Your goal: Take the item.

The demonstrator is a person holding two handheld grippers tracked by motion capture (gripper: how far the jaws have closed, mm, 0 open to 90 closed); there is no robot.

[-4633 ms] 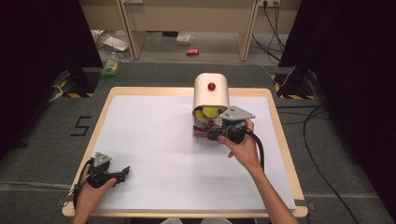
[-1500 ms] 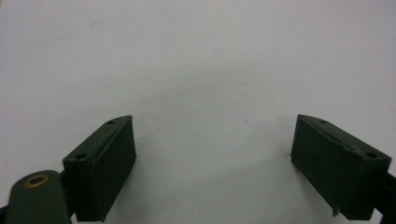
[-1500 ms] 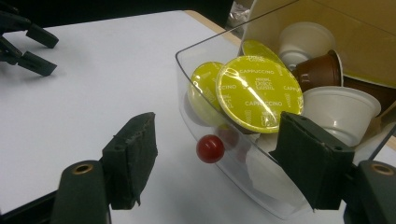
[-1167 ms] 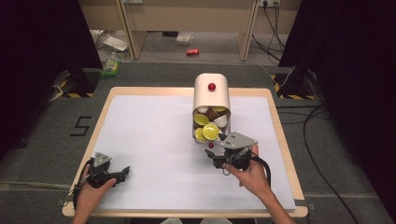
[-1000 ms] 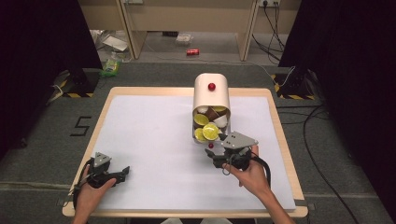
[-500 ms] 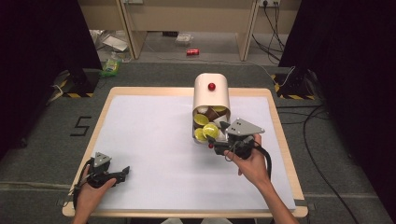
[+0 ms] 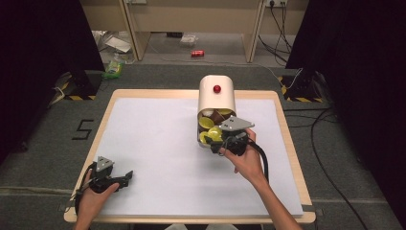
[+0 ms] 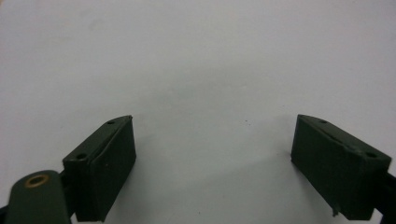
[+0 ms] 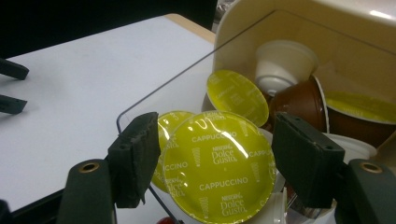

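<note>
A cream container [image 7: 216, 98] with a red knob lies on its side on the table, its clear drawer [image 9: 187, 74] pulled out toward me. Yellow-lidded capsules [image 7: 207, 122], a brown one [image 9: 299, 100] and a white one [image 9: 282, 63] lie in the drawer. My right gripper [image 7: 218, 143] is at the drawer's mouth. Its jaws have just been closing and now sit on both sides of a yellow Cappuccino capsule [image 9: 217, 172]. My left gripper [image 7: 127, 176] rests at the table's near left corner, open and empty over the white sheet [image 8: 201, 60].
The white sheet [image 7: 158, 143] covers most of the wooden table [image 7: 287, 143]. The left gripper's jaws [image 9: 9, 88] show far off in the right gripper view. On the floor beyond the table lie cables, a red can [image 7: 197, 53] and some litter.
My right gripper has moved away from me toward the container, with the yellow capsule between its jaws. The left gripper has stayed where it was.
</note>
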